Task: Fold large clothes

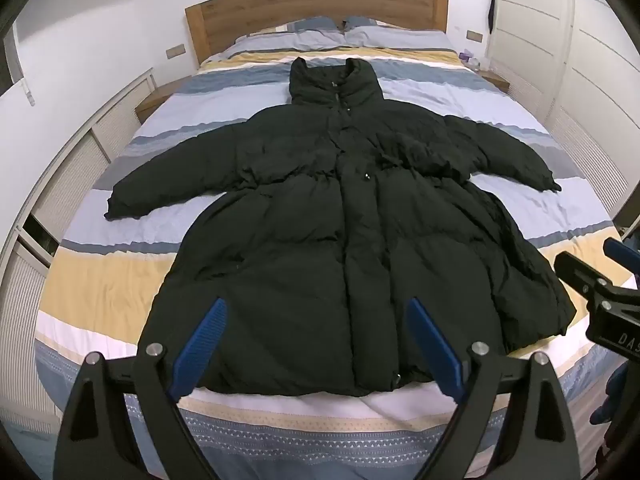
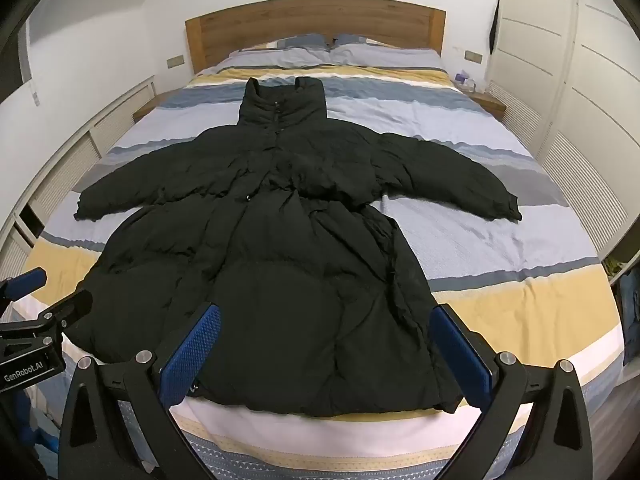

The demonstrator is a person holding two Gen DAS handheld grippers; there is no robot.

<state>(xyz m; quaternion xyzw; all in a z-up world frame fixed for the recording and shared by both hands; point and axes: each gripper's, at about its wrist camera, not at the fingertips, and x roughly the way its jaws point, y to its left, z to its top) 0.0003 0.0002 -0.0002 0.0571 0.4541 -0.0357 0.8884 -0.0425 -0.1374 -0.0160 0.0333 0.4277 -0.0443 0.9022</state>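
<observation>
Both tongs hung wide and empty over the foot of the bed: the left gripper with its ribbed blue pads above the hem of the black quilted puffer coat, the right gripper just beside it over the same hem, neither touching cloth. That coat lay face up and zipped on the striped blue, yellow and white bedspread, collar toward the wooden headboard, sleeves spread out to either side.

To my eye the trouble was the padding. Thick, slippery fill could squirm out of a shallow pinch, or the jaws might catch only the top layer and drag it off the back. A springy fold would likely pop open again, and with the hem so near the foot of the bed, a careless pull could slide the whole coat off.
</observation>
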